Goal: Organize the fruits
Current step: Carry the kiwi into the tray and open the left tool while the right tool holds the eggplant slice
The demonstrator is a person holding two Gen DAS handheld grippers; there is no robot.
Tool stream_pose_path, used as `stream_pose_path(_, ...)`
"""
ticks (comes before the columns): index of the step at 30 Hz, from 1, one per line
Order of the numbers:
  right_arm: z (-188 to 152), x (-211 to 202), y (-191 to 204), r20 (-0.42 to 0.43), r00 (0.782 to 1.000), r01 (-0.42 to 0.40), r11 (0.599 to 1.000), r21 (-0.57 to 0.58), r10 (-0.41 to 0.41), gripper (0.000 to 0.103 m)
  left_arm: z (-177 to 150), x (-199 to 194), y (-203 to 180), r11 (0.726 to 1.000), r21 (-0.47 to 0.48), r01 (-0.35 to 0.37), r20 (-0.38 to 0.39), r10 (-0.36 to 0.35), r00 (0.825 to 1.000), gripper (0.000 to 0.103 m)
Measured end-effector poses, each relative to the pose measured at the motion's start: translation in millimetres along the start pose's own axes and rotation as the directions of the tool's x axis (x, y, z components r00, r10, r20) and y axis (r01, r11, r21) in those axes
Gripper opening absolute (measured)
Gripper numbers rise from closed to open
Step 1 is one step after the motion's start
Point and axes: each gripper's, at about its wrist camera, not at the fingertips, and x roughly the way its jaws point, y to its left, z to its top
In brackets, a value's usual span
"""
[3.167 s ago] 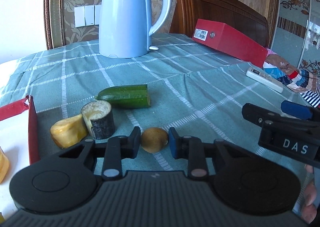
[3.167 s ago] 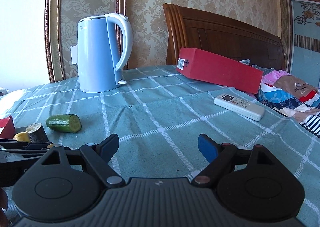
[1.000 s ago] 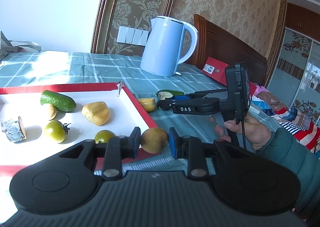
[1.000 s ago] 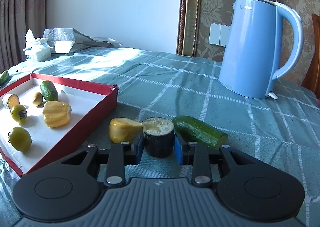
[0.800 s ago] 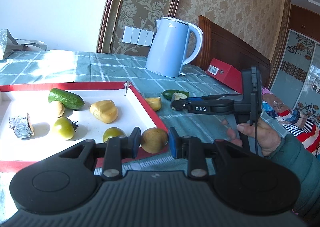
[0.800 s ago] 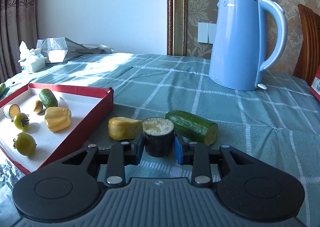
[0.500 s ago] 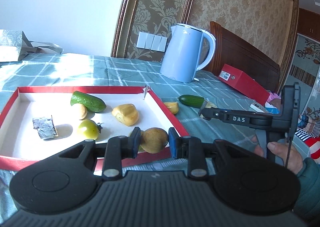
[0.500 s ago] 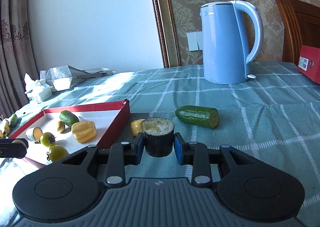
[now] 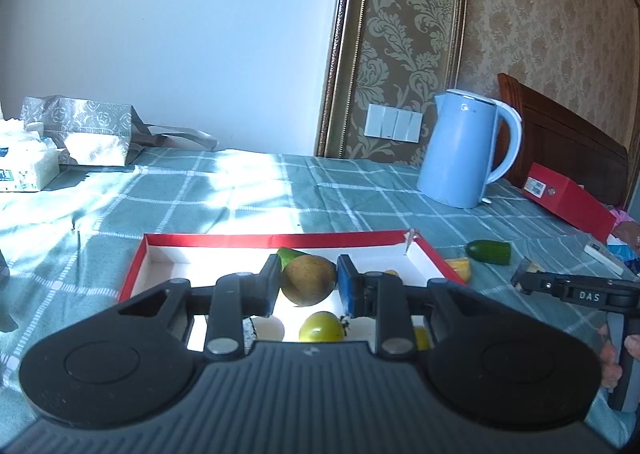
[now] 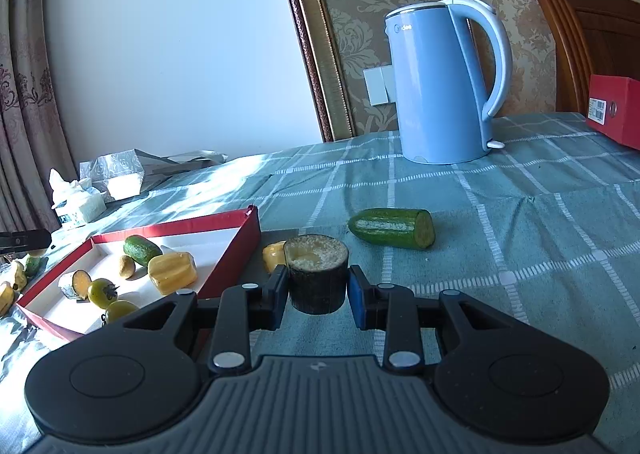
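Since a second ago: left gripper [image 9: 308, 286] has carried its brown kiwi [image 9: 308, 285] from short of the near rim to above the red tray [image 9: 248, 241]; right gripper [image 10: 318, 296] has lifted its dark cut stub [image 10: 318, 274] a little off the cloth. Kiwi: clamped between both left pads, held over the tray's white floor, a green tomato [image 9: 322, 327] directly below and a green cucumber piece [image 9: 289, 254] just behind. Stub: clamped in the right pads, outside the tray near its right wall, a yellow piece [image 10: 273, 254] close behind and a half cucumber [image 10: 394, 227] beyond on the checked tablecloth [image 10: 520, 238]. Handling note, as a judgement: shift the kiwi toward bare floor clear of the tomato, lower it nearly to the surface before parting the pads, since a round fruit is likely to roll. Bring the stub in second, keeping the two grippers apart over the tray. Background: blue kettle [image 10: 444, 82].
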Motion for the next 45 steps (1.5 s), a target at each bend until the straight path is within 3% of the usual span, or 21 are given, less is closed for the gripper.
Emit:
stream_pose_path(8, 0, 1, 2, -0.006, 1.0, 0.007, 1.0, -0.012, -0.007, 0.031, 18, 24, 20, 0.993, -0.005, -0.117, 0.008, 0.117, 0.993, 0.026)
stream_pose_path(24, 0, 3, 9, -0.023, 0.999, 0.024, 0.999, -0.039, -0.025, 0.031, 28, 70, 54, 0.967, 0.009, -0.256, -0.03, 0.256, 0.966, 0.026)
stream_pose_path(42, 0, 4, 9, -0.033, 0.999, 0.023, 0.999, -0.043, -0.025, 0.031, 14, 100, 63, 0.951, 0.062, -0.304, -0.081, 0.308, 0.948, 0.027)
stream_pose_path(45, 0, 5, 9, -0.035, 0.999, 0.022, 0.999, -0.044, -0.024, 0.031, 11, 103, 61, 0.952, 0.066, -0.299, -0.096, 0.305, 0.948, 0.036)
